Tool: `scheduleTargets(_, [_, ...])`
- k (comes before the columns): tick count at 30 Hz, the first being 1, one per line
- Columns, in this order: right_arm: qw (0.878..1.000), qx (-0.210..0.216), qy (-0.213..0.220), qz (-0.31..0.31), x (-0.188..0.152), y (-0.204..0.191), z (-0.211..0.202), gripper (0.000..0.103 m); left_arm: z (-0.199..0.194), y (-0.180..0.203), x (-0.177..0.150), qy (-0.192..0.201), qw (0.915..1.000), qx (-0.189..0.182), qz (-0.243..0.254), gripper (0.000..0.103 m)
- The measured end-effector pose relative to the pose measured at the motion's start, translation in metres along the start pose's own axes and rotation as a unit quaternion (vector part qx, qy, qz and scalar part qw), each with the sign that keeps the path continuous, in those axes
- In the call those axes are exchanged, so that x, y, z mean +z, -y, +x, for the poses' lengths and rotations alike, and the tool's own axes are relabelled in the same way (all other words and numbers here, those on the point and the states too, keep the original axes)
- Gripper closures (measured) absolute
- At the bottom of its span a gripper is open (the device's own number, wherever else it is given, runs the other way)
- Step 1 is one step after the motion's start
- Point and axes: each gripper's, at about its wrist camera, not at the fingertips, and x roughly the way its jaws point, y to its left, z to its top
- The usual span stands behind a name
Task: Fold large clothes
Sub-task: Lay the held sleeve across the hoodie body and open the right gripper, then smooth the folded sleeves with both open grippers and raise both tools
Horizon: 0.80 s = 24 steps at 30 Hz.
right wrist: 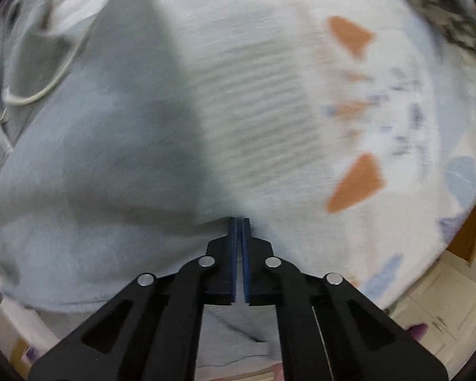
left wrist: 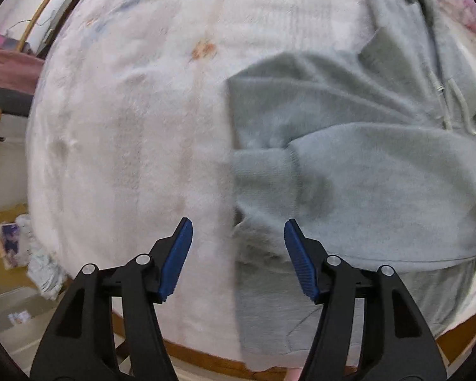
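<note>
You have a pale grey-blue hoodie (left wrist: pixel 365 171) on a white bedcover (right wrist: pixel 349 111) patterned with orange and blue shapes.

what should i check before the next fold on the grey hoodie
1. Left gripper open over the edge of the pale grey fleece hoodie: ok.
2. Left pads on fabric: not ok, nothing gripped.
3. Right gripper shut at the hoodie's hem edge: ok.
4. Fabric pinched between right pads: cannot tell.
5. Ribbed sleeve cuff folded across the body: ok.
6. White drawstring tucked in: not ok, loose.
</note>
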Motion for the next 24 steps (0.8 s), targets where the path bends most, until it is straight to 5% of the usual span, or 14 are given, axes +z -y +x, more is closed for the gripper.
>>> scheduleTargets(1, [1.000,0.013,-0.008,0.012,0.004,0.008,0.000,0.099,0.001,-0.001,0.001,0.005,0.9999,-0.013,-0.001,0.042])
scheduleTargets(3, [0.988,0.136,-0.007,0.068,0.017,0.026,-0.014,0.099,0.010,0.001,0.009,-0.001,0.9997,-0.026,0.000,0.041])
scheduleTargets(4, [0.984,0.166,0.003,0.066,0.026,0.024,-0.024,0.099,0.017,0.002,0.013,-0.002,0.9997,-0.026,0.000,0.041])
scheduleTargets(9, [0.971,0.226,0.049,-0.055,0.084,-0.045,-0.051,0.099,0.048,0.007,0.028,-0.027,0.9973,-0.066,-0.020,0.041])
scheduleTargets(14, [0.984,0.166,0.030,-0.051,0.128,-0.065,-0.025,0.103,0.049,0.024,0.036,-0.025,0.9950,-0.095,-0.019,0.041])
scheduleTargets(17, [0.981,0.196,0.015,0.005,0.143,-0.042,-0.017,0.103,0.046,0.038,0.040,-0.025,0.9959,-0.086,-0.007,0.041])
scheduleTargets(20, [0.993,0.098,0.059,0.004,0.147,-0.031,-0.034,0.103,0.030,0.045,0.046,-0.012,0.9954,-0.095,-0.003,0.041])
scheduleTargets(22, [0.990,0.136,0.017,0.012,0.151,-0.024,-0.017,0.103,0.024,0.046,0.049,-0.006,0.9952,-0.098,-0.001,0.041])
scheduleTargets(24, [0.991,0.133,0.023,0.009,0.146,-0.019,-0.021,0.103,0.029,0.045,0.053,-0.010,0.9964,-0.084,0.007,0.041])
